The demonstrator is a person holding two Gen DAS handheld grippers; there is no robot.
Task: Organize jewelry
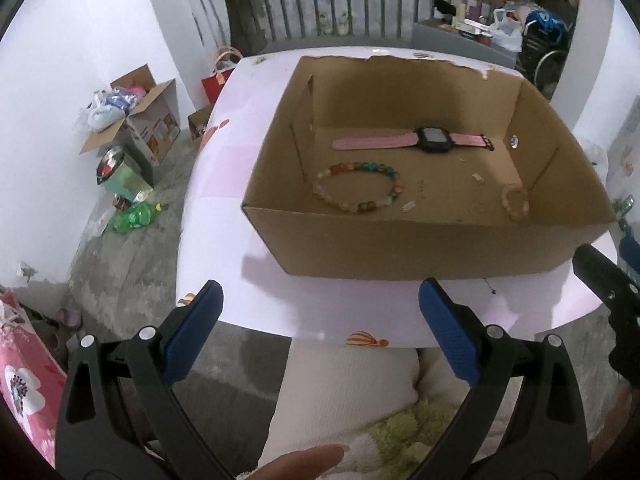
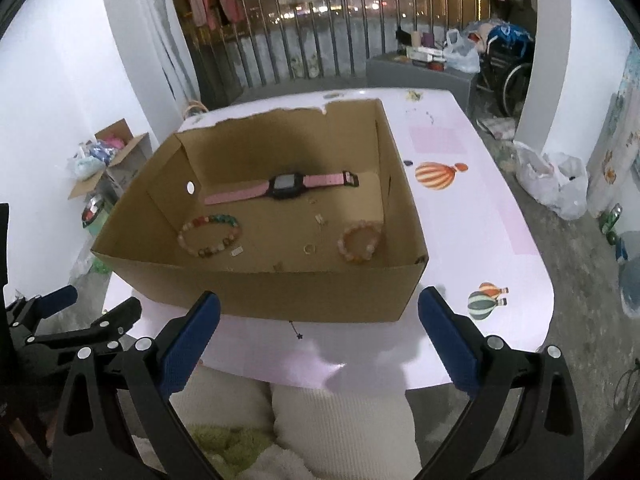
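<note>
Fronting both spread hand-held grippers: cardboard box (image 2: 280, 296) wall, jewelry beyond.

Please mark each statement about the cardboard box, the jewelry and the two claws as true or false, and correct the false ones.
1. The watch with the pink strap lies inside the cardboard box. True.
2. The left claw is shut on the multicoloured bead bracelet. False: both its fingers stand wide apart above the table edge, and the bracelet lies on the box floor.
3. The pale pink bead bracelet lies on the table outside the box. False: it is in the box, near the right wall.
4. The right claw is open and holds nothing. True.
5. The box has a lid closed over it. False: the top is open.
</note>
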